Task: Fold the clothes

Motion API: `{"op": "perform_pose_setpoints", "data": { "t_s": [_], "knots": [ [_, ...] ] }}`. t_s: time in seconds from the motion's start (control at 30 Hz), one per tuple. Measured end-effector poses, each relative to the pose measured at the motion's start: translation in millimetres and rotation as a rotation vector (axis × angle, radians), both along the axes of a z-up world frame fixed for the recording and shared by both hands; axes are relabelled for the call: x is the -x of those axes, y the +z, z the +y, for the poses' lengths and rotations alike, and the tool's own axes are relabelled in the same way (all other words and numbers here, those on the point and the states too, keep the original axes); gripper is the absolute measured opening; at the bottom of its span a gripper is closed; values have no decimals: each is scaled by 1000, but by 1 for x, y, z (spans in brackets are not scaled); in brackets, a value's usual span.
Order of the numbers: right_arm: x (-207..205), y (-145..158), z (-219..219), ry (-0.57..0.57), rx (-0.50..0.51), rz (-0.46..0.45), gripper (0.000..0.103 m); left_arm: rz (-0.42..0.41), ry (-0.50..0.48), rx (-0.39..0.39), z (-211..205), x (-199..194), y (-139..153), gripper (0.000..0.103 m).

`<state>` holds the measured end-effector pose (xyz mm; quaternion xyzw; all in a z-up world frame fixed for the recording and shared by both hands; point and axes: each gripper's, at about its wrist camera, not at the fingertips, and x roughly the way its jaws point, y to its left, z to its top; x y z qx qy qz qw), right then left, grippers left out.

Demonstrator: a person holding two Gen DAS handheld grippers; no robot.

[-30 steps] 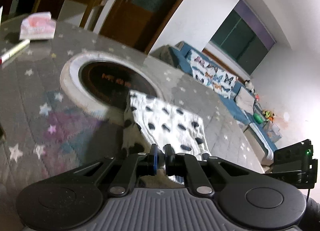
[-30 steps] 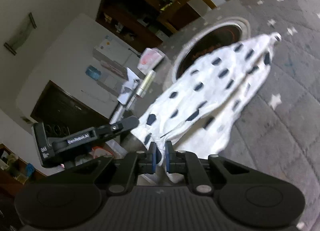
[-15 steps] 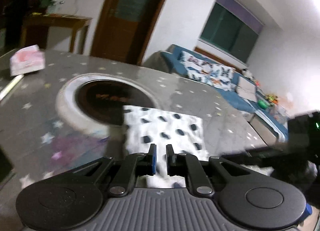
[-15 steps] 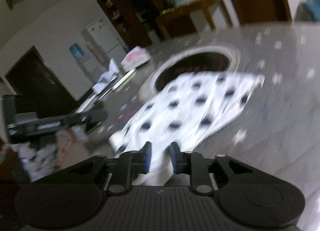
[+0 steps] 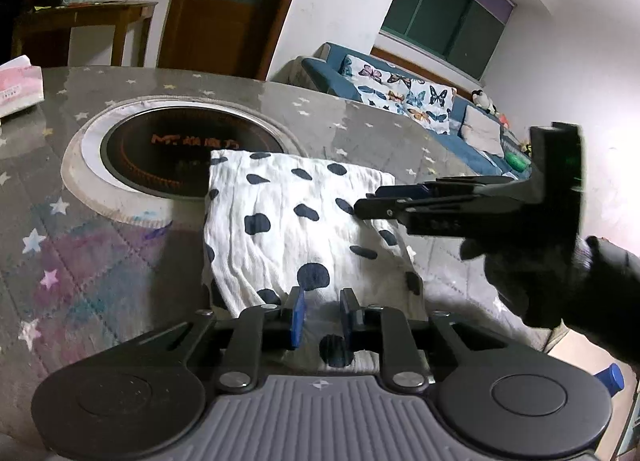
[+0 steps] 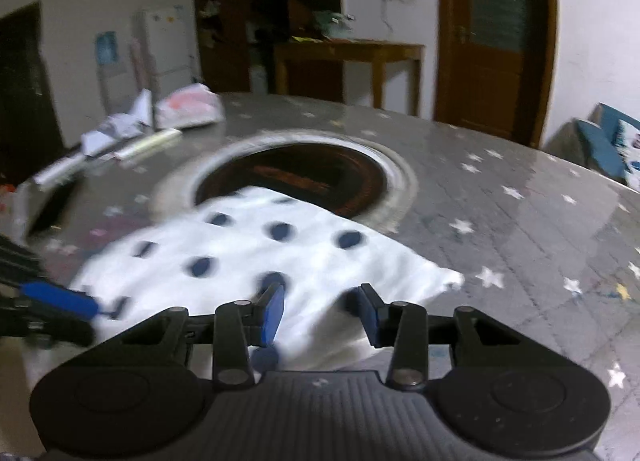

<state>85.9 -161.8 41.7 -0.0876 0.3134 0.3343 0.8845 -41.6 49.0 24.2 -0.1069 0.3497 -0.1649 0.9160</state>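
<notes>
A white garment with dark spots (image 5: 288, 229) lies folded flat on the grey star-patterned table (image 5: 80, 269), its far edge over the round dark cooktop (image 5: 180, 153). My left gripper (image 5: 322, 315) is open over the garment's near edge, holding nothing. My right gripper (image 6: 320, 311) is open wide just above the garment (image 6: 256, 257) at its near edge, also empty. The right gripper also shows in the left wrist view (image 5: 384, 205), reaching over the cloth's right side.
A pink tissue pack (image 5: 18, 87) and papers (image 6: 120, 129) lie at the table's far left with a long white tube (image 6: 148, 143). A blue sofa (image 5: 400, 101) stands beyond the table. A wooden side table (image 6: 348, 61) and door stand behind.
Both grippers let go of the garment and opened. The cloth, held up a second ago, now lies flat on the table. The right gripper swung over the cloth's right side.
</notes>
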Motion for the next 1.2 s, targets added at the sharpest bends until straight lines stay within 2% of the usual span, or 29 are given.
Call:
{"op": "perform_pose_setpoints", "data": {
  "t_s": [0.17, 0.23, 0.33, 0.4, 0.47, 0.57, 0.63, 0.73, 0.83, 0.93, 1.07, 1.2],
  "knots": [
    [-20, -11, -17, -102, 7, 33, 40, 6, -8, 0, 0, -3, -5, 22],
    [-25, -10, -21, -124, 9, 32, 40, 7, -7, 8, 1, -4, -2, 25],
    [-22, 3, -15, -88, -15, 8, 41, -11, -6, 18, 1, -4, 5, 34],
    [-20, 12, -6, -41, -39, 3, 46, -30, -4, 14, 0, -4, 8, 40],
    [-20, 15, 6, 14, -48, 5, 49, -37, 3, 11, 0, -5, 9, 43],
    [-17, 17, 26, 41, -18, -34, 50, -19, 16, 21, 2, -8, 4, 43],
    [-13, 19, 35, 11, 16, -90, 50, -15, 17, 26, 3, -8, 3, 45],
    [-4, 23, 39, -4, 69, -152, 56, -15, 13, 33, 4, -7, 3, 46],
    [0, 24, 33, -26, 113, -166, 57, -16, 8, 41, 5, -6, 2, 49],
    [-1, 25, 21, -62, 107, -153, 57, -13, 10, 48, 5, -7, 1, 49],
    [-8, 22, 20, -7, 37, -87, 57, -27, 13, 59, 6, -7, 4, 51],
    [-27, 6, 32, 55, -37, 36, 57, -19, 23, 55, 8, -8, 1, 53]
  ]
}}
